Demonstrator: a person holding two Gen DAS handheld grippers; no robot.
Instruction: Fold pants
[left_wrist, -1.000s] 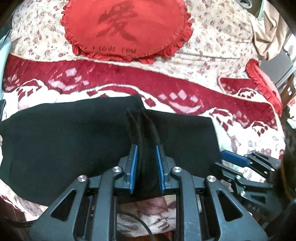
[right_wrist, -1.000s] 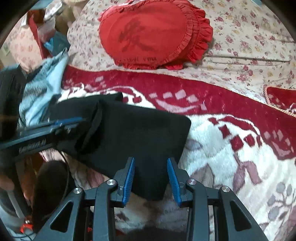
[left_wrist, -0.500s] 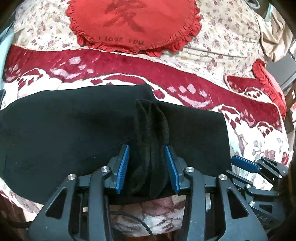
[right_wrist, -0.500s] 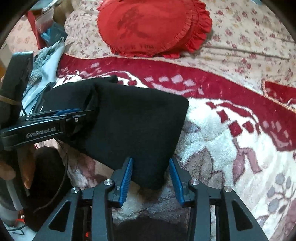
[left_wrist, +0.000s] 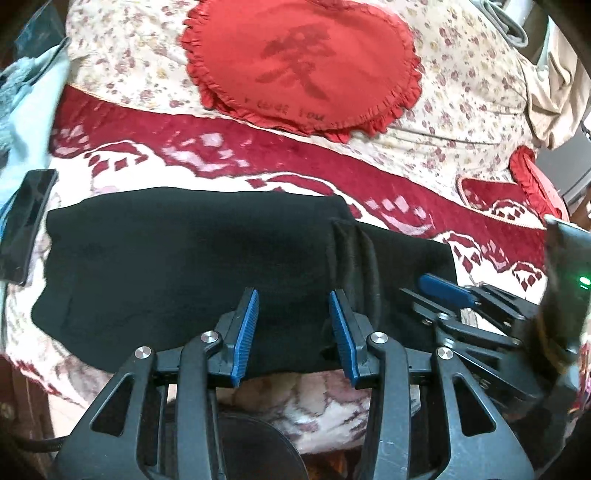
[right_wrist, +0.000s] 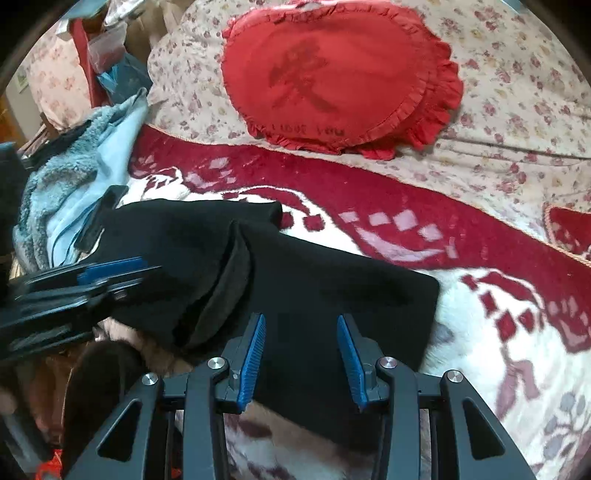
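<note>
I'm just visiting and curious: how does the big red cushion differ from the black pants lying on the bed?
The red cushion is rounded, with a frilly edge and a dark character printed on it; the black pants are plain and folded into a flat, roughly rectangular stack. The cushion lies on the floral sheet, the pants nearer the camera on the red-and-white blanket. Both lie untouched.

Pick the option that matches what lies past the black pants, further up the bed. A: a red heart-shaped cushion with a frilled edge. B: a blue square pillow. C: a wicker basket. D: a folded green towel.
A: the red heart-shaped cushion with its frilled edge lies on the floral bedspread, beyond the black pants.
</note>
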